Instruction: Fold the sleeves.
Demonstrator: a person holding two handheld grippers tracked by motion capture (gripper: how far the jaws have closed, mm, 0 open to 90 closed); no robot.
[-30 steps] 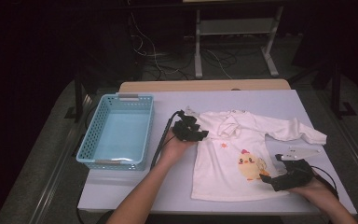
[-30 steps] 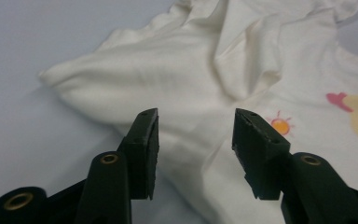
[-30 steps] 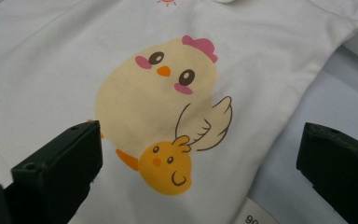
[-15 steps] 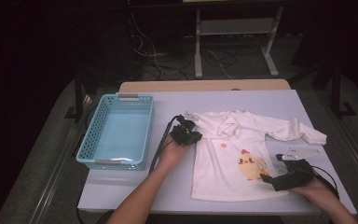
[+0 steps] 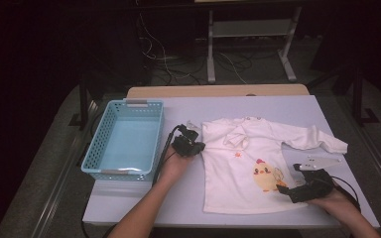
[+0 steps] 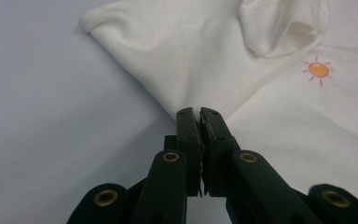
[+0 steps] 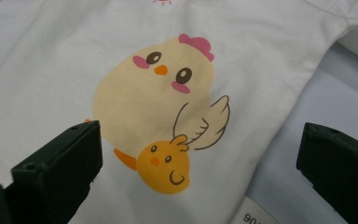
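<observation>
A small white long-sleeved shirt (image 5: 238, 183) with a yellow chick print (image 5: 264, 176) lies flat on the pale table (image 5: 144, 203). Its left sleeve is folded in over the chest. My left gripper (image 5: 194, 147) is at the shirt's left side edge below the shoulder. Its jaws are shut and pinch the shirt (image 6: 214, 60) right at the edge, near a small orange sun print (image 6: 318, 69). My right gripper (image 5: 284, 190) hovers at the shirt's lower right edge. In the right gripper view it (image 7: 200, 163) is wide open over the chick print (image 7: 158, 112), gripping nothing.
A light blue plastic basket (image 5: 96, 148) stands at the table's left, close to my left hand. The shirt's right sleeve (image 5: 322, 140) stretches toward the right table edge. A white label (image 7: 254, 217) peeks from the hem.
My left gripper has drawn back a little to the left and toward me, from over the shirt's shoulder to its side edge. The right gripper has hardly moved.
</observation>
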